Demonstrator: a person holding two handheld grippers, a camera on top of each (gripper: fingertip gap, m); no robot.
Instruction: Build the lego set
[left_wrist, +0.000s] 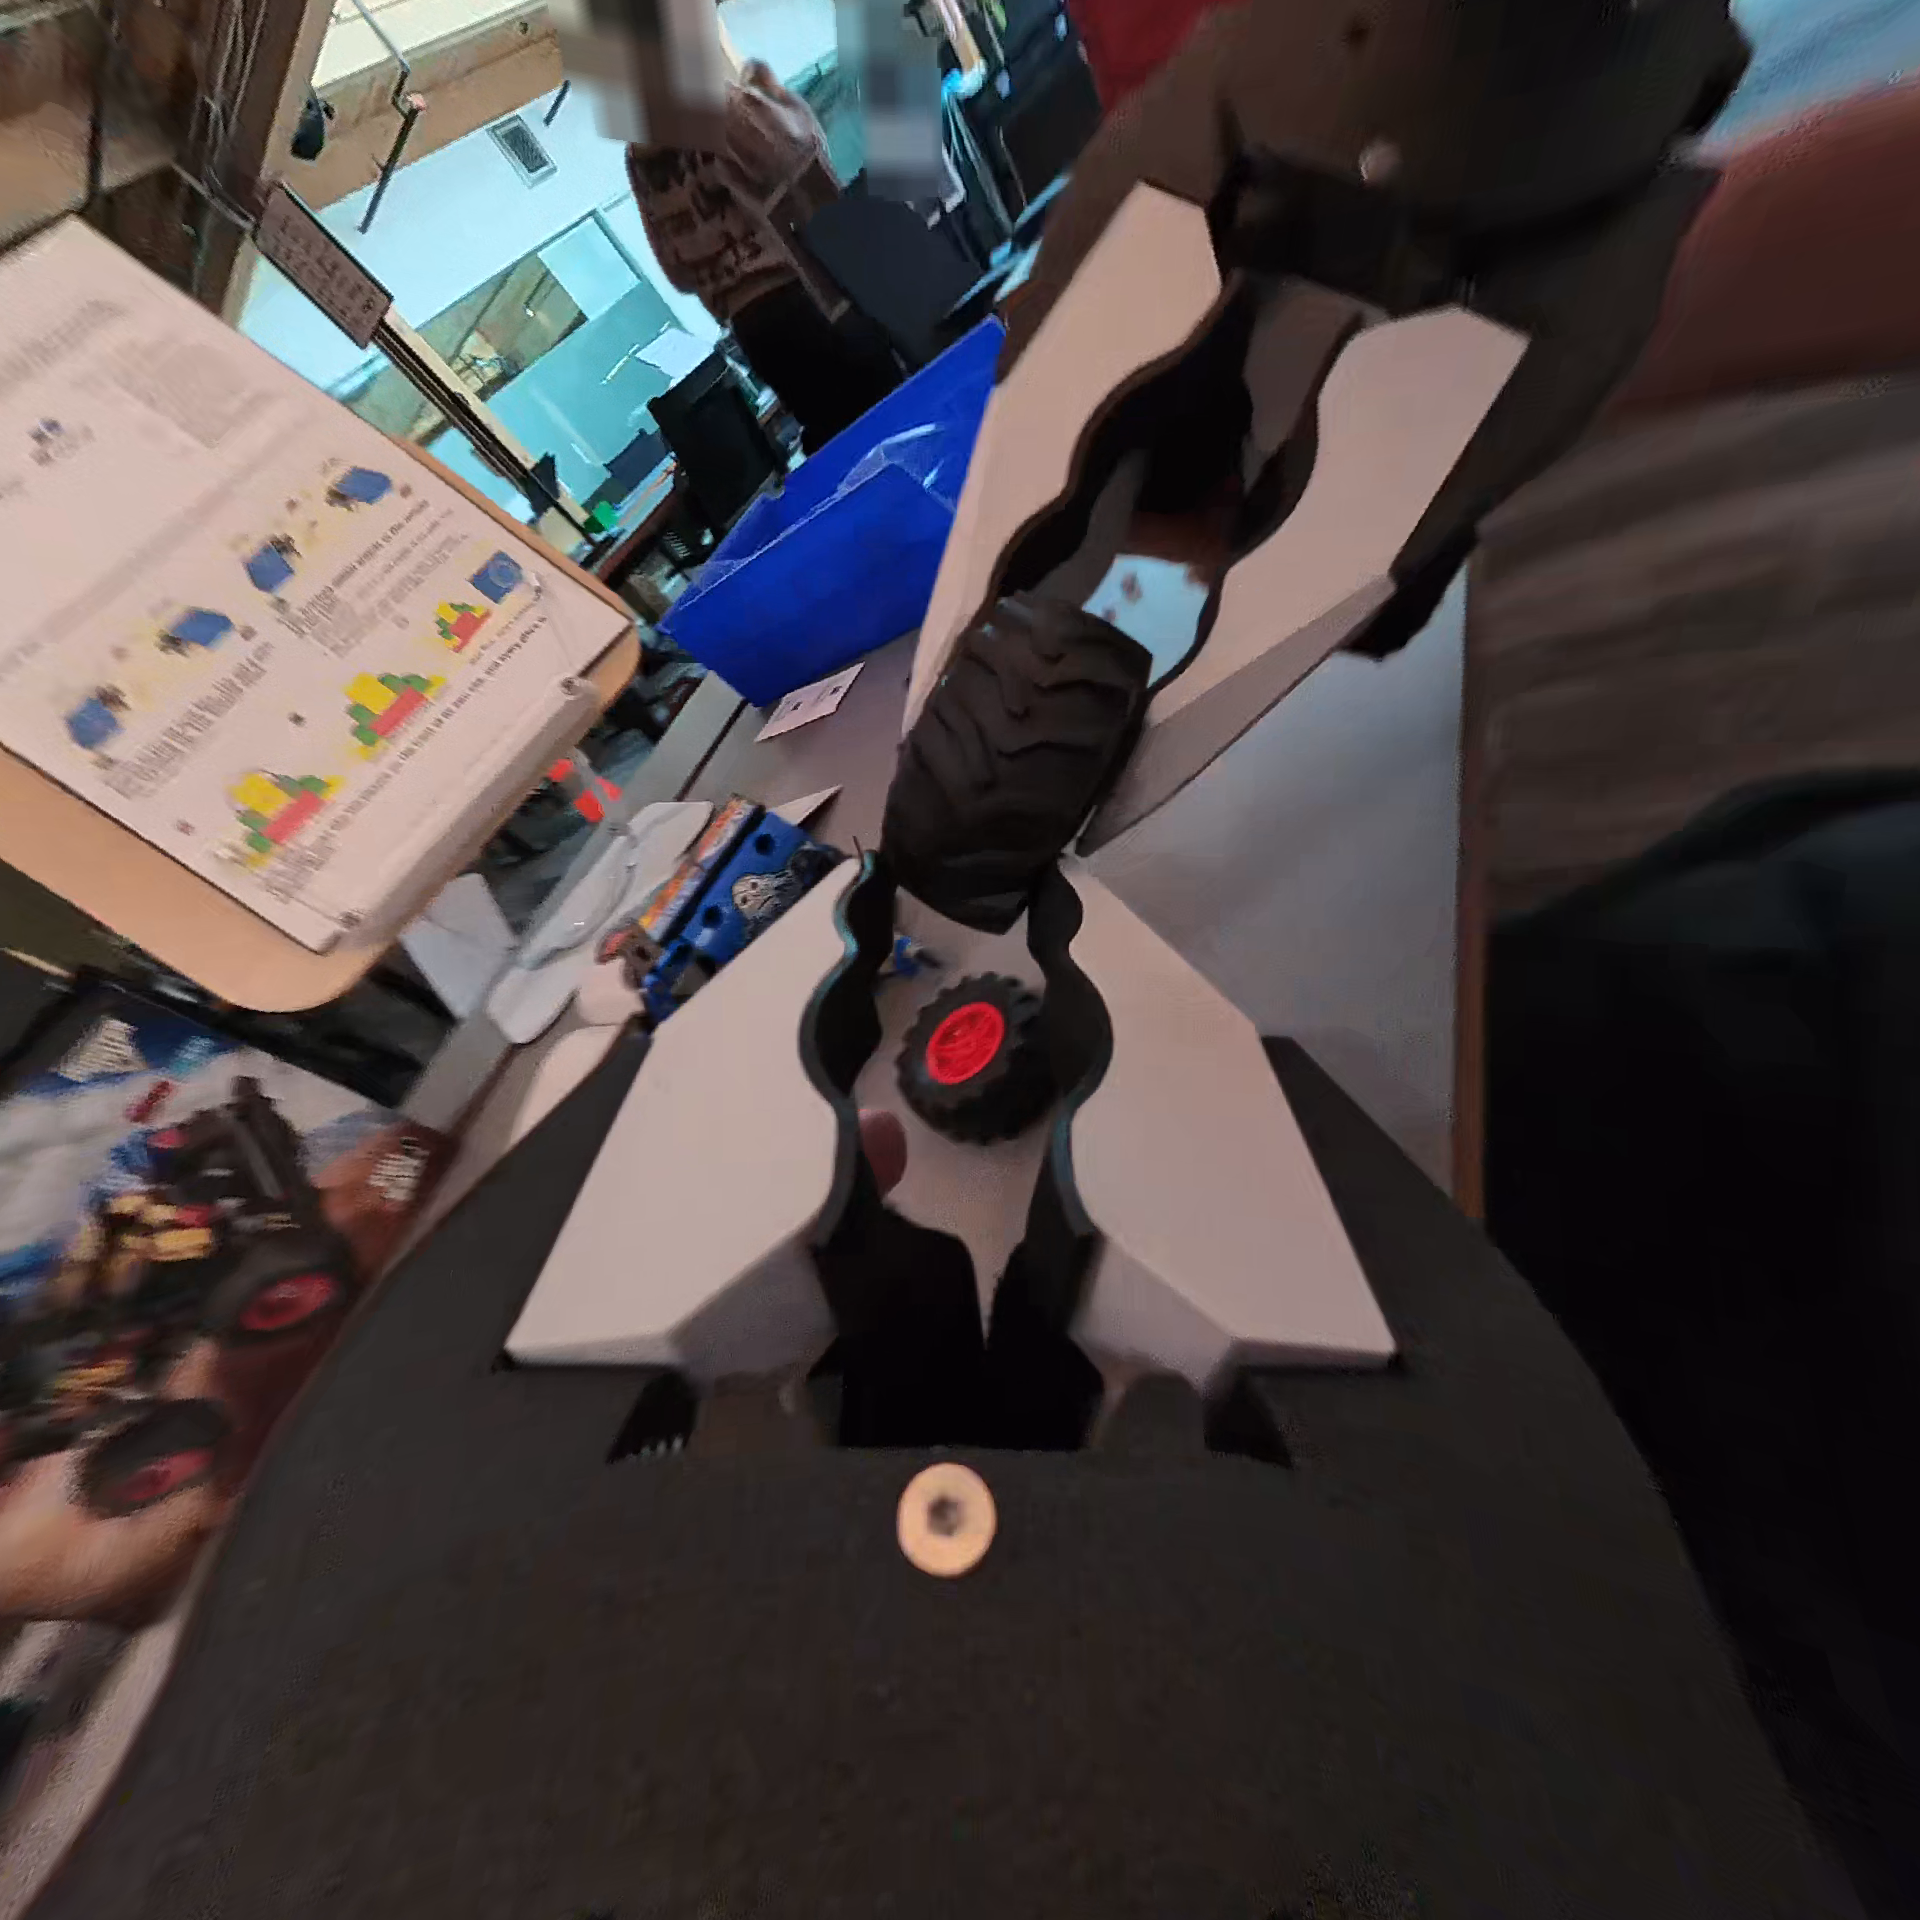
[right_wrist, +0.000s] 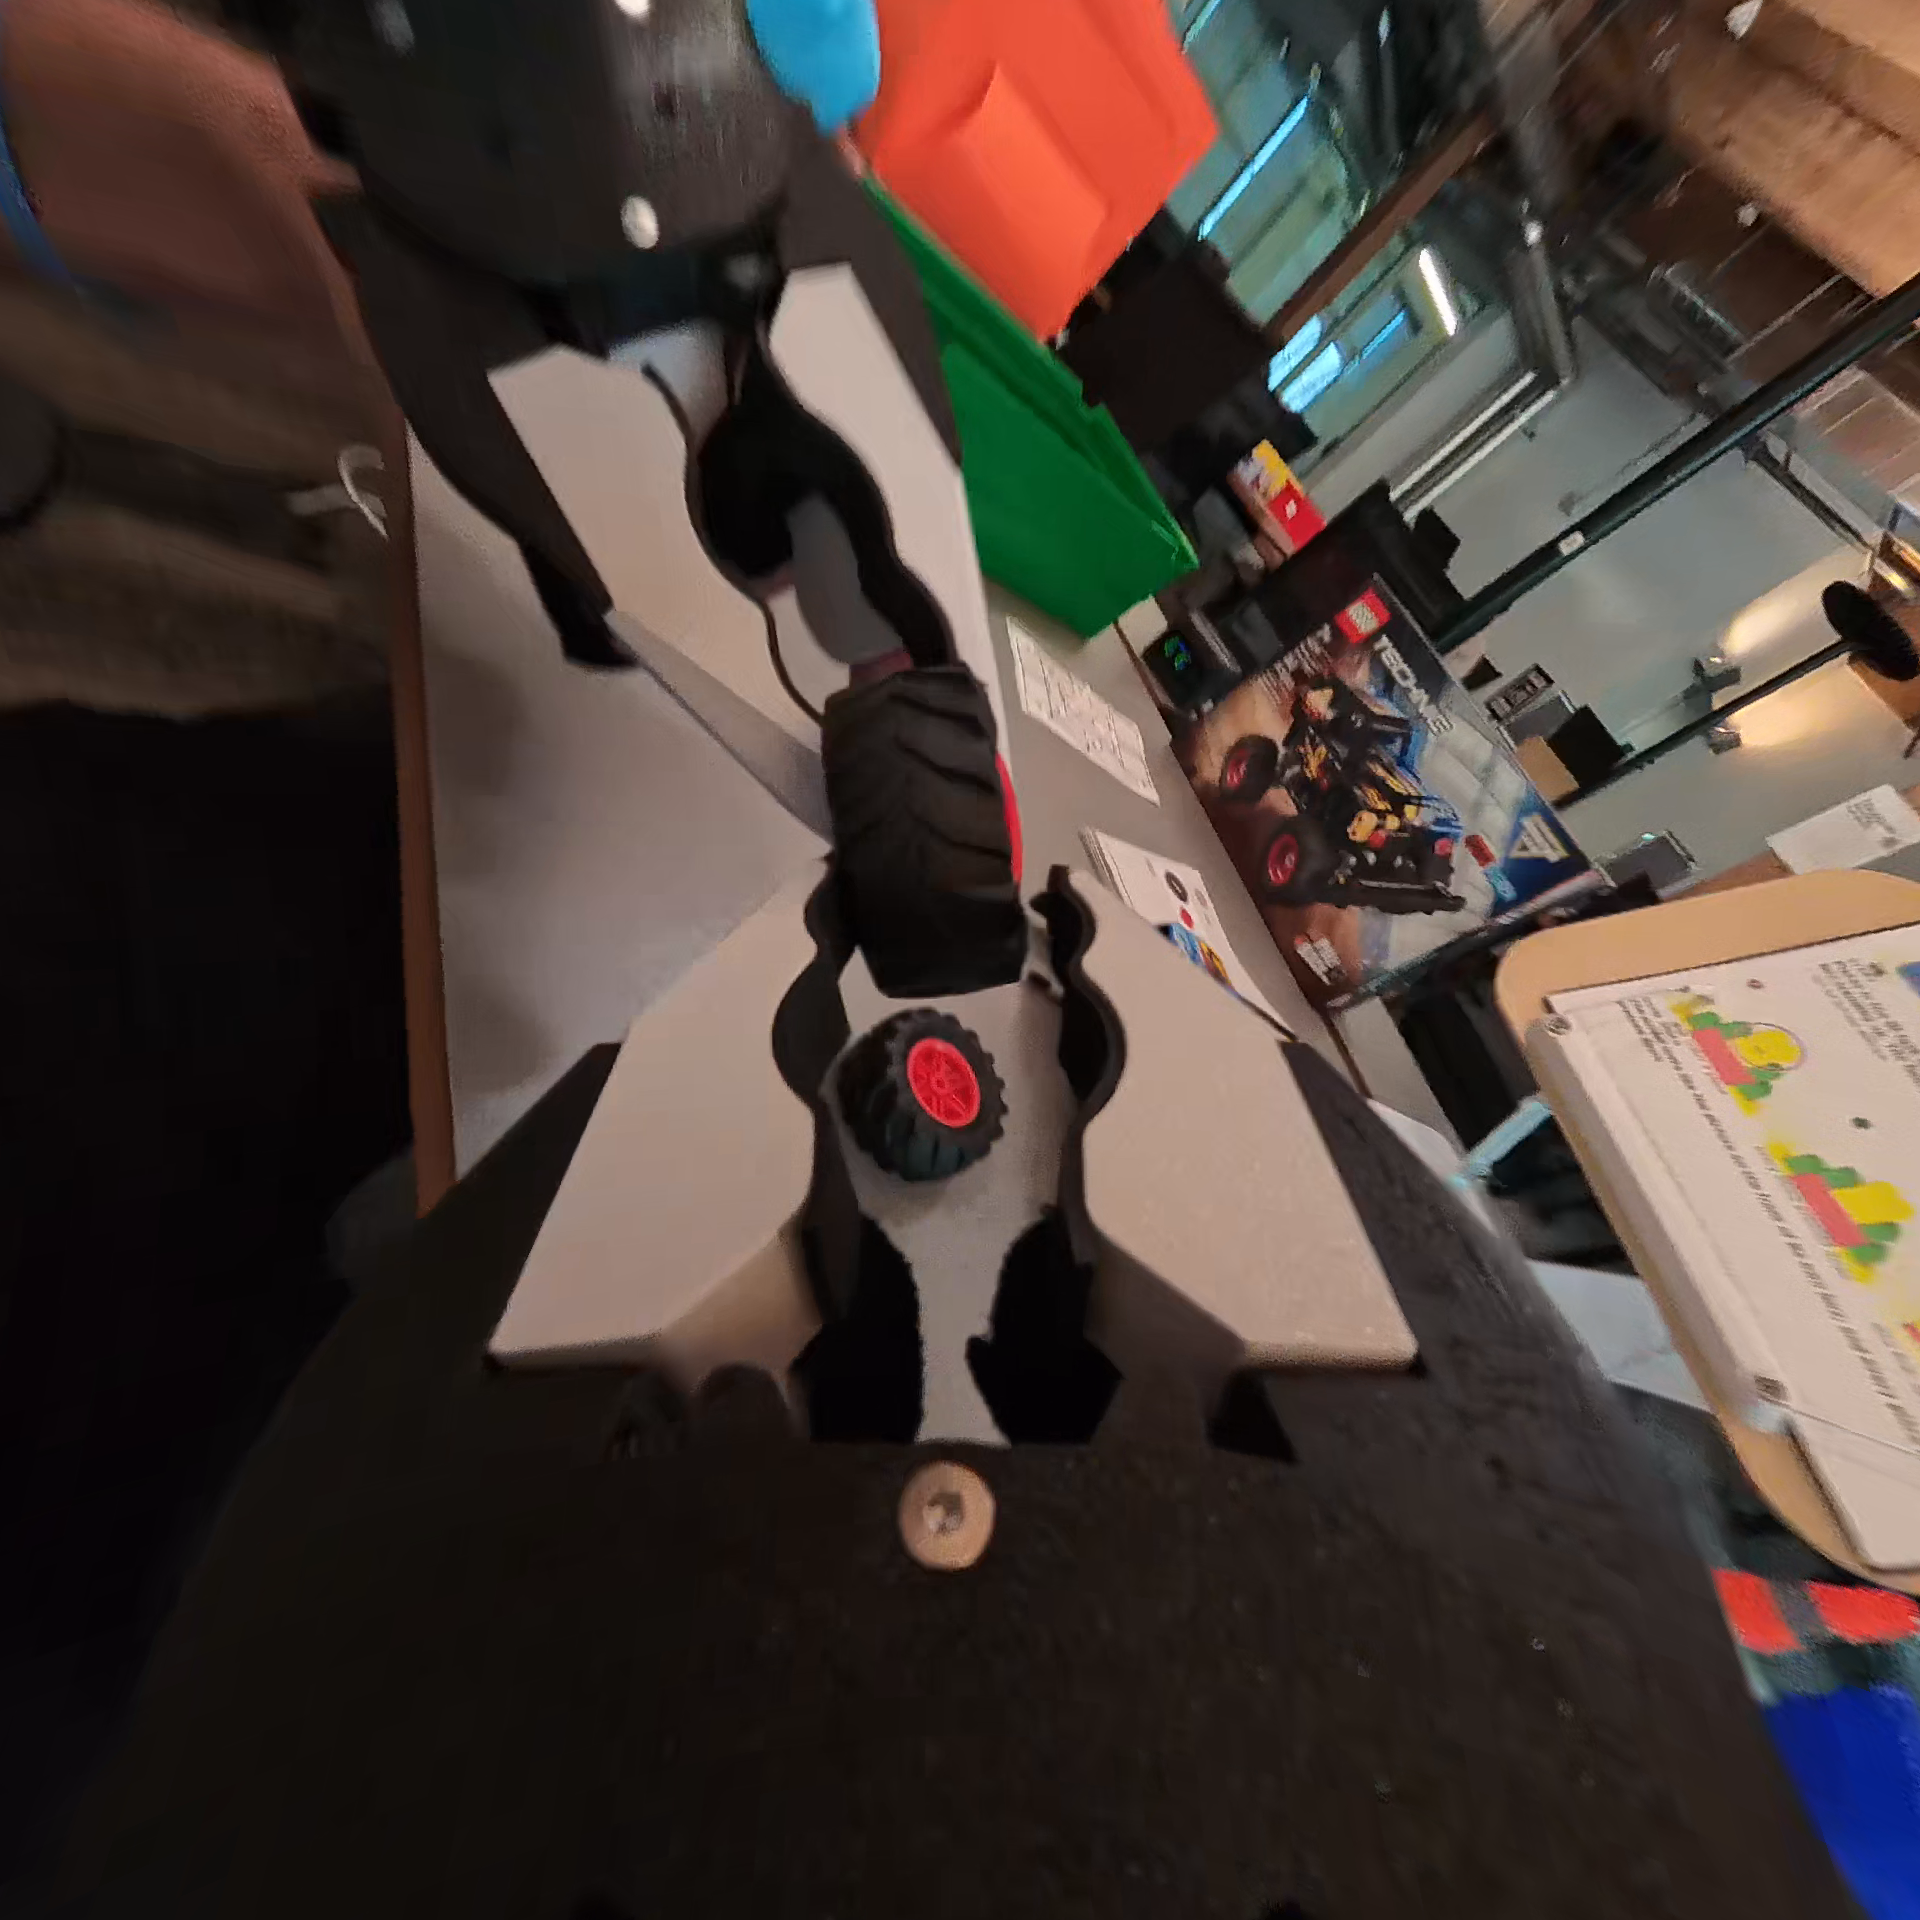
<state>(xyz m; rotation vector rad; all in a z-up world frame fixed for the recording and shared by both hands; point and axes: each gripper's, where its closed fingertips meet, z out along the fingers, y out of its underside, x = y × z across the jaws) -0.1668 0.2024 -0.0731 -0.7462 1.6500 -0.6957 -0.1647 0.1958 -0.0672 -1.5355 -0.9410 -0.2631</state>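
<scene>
Right wrist view only: green bin (right_wrist: 1049, 488)

Each gripper has a matte black, grainy body with one pale round screw (left_wrist: 945, 1519) set at its centre near the camera. Two pale grey wedge-shaped fingers (left_wrist: 707, 1132) project forward, their inner edges lined with wavy black pads. The left gripper (right_wrist: 831, 540) and the right gripper (left_wrist: 1122, 582), seen from the opposite views, have rounded black housings with small silver screws. The person wears a grey-brown striped top with a reddish-brown sleeve (left_wrist: 1808, 239)
</scene>
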